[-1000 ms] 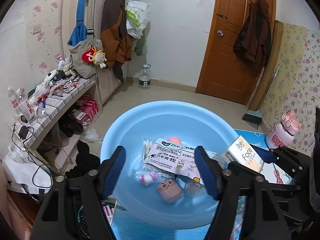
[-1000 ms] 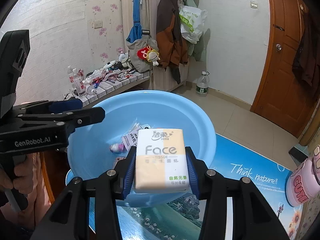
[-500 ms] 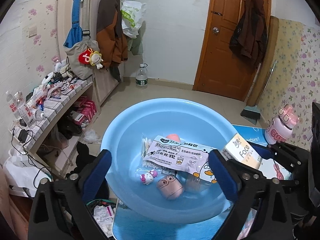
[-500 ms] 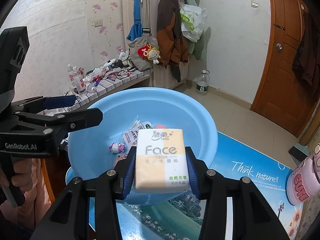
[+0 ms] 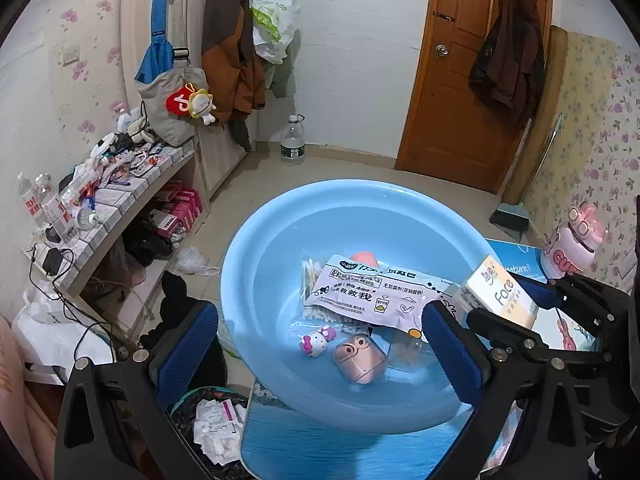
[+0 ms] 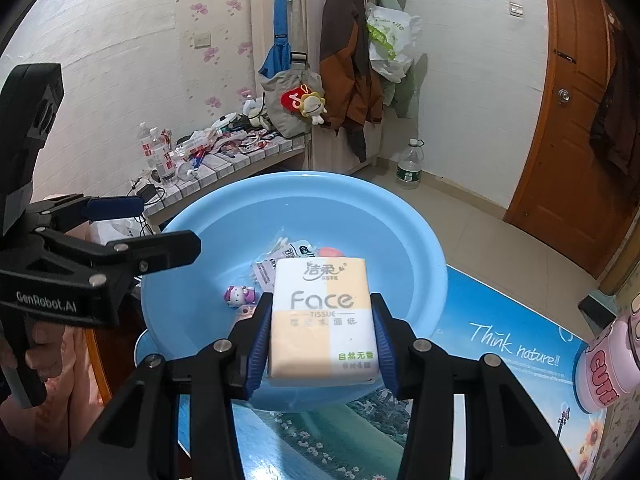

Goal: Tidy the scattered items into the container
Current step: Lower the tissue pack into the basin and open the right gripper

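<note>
A light blue basin [image 5: 280, 240] [image 6: 400, 232] sits on the table. It holds a white printed packet [image 5: 372, 296], cotton swabs [image 5: 310, 276], a small Hello Kitty figure [image 5: 316, 342] [image 6: 239, 295], a pink round case [image 5: 362, 360] and a pink item [image 5: 364, 258]. My right gripper [image 6: 323, 340] is shut on a white-and-orange "Face" tissue pack [image 6: 322, 320] [image 5: 500, 294] held over the basin's near right rim. My left gripper [image 5: 320, 360] is wide open and empty above the basin's near left side.
The table has a blue printed mat [image 6: 500, 360]. A pink cartoon bottle [image 6: 612, 364] [image 5: 576, 240] stands at the right. A cluttered tiled shelf [image 5: 100, 184] runs along the left wall. A water bottle [image 5: 293, 142] stands on the floor near a brown door [image 5: 472, 72].
My left gripper's fingers have spread wider apart and pulled back from the basin. My right gripper still holds the tissue pack, nearly unmoved.
</note>
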The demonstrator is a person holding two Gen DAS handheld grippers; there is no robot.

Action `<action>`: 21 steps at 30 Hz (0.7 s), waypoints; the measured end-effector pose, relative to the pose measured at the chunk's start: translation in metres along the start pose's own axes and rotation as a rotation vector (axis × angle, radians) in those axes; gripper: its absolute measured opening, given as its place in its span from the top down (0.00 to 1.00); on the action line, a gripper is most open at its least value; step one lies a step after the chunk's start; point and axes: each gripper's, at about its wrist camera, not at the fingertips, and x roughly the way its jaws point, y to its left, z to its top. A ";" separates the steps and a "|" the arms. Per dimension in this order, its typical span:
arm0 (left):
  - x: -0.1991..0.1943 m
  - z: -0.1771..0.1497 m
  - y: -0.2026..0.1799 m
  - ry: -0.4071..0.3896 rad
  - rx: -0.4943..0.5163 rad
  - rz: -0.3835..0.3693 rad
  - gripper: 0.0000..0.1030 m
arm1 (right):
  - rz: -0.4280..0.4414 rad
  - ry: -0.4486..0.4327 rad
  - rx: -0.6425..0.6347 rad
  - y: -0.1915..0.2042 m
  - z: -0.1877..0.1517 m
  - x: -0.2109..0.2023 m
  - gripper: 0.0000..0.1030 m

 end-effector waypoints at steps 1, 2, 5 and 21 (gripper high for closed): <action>0.000 0.000 0.000 -0.003 -0.001 -0.003 0.00 | 0.000 0.002 -0.001 0.001 0.000 0.000 0.54; -0.001 0.000 0.001 -0.004 0.000 -0.007 0.00 | 0.000 0.004 -0.002 0.001 0.000 0.001 0.54; 0.000 0.000 0.000 -0.003 0.003 -0.012 0.00 | 0.002 0.009 -0.002 0.002 0.000 0.002 0.54; 0.000 -0.001 0.002 0.001 -0.009 -0.016 0.00 | 0.010 0.022 -0.008 0.005 0.002 0.009 0.54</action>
